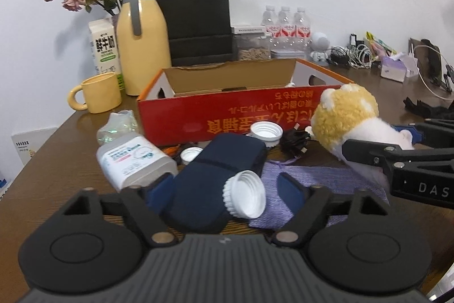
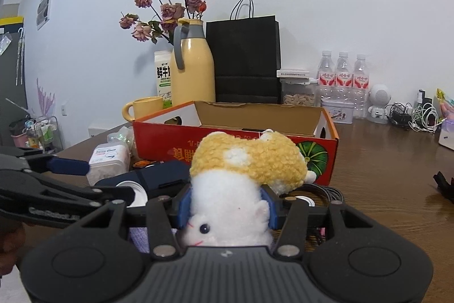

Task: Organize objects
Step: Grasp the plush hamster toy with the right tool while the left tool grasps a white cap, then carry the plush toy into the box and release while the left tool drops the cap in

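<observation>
Table (image 1: 71, 138) clutter; plush toy (image 2: 227, 198) face half-hidden

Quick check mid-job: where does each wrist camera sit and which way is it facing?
Left wrist: on the left gripper, facing the red box over a navy case and white cap; its fingers straddle these; the right gripper enters from the right.
Right wrist: on the right gripper, clamped on the plush hamster, facing the same box; the left gripper enters from the left.
Shared: box, hamster, yellow jug, black bag.
</observation>
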`<state>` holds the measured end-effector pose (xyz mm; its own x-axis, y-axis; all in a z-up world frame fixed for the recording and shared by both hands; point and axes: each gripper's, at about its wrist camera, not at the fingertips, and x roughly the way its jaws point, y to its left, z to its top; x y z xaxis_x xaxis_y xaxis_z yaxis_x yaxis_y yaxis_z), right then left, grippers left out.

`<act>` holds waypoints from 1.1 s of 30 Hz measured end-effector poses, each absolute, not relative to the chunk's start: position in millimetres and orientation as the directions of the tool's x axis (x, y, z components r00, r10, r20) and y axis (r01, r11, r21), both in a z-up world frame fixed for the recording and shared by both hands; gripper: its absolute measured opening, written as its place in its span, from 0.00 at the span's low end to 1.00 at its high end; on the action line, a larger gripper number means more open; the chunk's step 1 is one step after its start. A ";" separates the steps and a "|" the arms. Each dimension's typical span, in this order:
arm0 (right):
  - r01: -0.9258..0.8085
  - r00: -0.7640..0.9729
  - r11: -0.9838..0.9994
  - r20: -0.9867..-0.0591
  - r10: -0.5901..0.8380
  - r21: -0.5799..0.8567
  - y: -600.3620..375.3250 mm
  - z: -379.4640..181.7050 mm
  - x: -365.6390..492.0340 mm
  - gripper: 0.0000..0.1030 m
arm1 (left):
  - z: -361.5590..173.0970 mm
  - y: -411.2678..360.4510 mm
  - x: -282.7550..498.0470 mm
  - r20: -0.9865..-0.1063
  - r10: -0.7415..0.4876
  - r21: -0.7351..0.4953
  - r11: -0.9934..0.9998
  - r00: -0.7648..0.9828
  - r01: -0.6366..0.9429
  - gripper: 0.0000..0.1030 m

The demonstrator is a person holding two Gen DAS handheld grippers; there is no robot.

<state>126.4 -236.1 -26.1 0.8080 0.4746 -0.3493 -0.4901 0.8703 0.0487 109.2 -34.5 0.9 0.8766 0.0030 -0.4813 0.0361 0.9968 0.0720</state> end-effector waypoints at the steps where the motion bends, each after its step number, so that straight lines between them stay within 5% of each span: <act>1: -0.490 0.808 0.870 -0.349 0.475 0.050 -236.8 -26.6 126.1 0.47 | -0.1 -35.4 110.4 -0.484 0.001 0.073 0.997 0.875 0.040 0.68; 3: -0.491 0.808 0.870 -0.349 0.476 0.050 -238.4 -27.7 125.8 0.47 | -2.7 -37.6 113.3 -0.493 -0.002 0.075 0.996 0.870 0.045 0.55; 5: -0.491 0.807 0.870 -0.349 0.477 0.053 -239.5 -28.9 125.6 0.47 | -6.1 -38.7 115.3 -0.502 -0.002 0.076 0.996 0.865 0.046 0.29; 7: -0.492 0.806 0.869 -0.348 0.479 0.055 -239.4 -29.9 124.6 0.47 | -6.8 -39.3 114.6 -0.492 0.011 0.087 0.996 0.871 0.037 0.13; 33: -0.507 0.834 0.862 -0.261 0.487 -0.012 -220.0 4.8 153.2 0.47 | 50.2 -32.7 144.8 -0.331 -0.025 0.013 0.999 0.943 0.031 0.12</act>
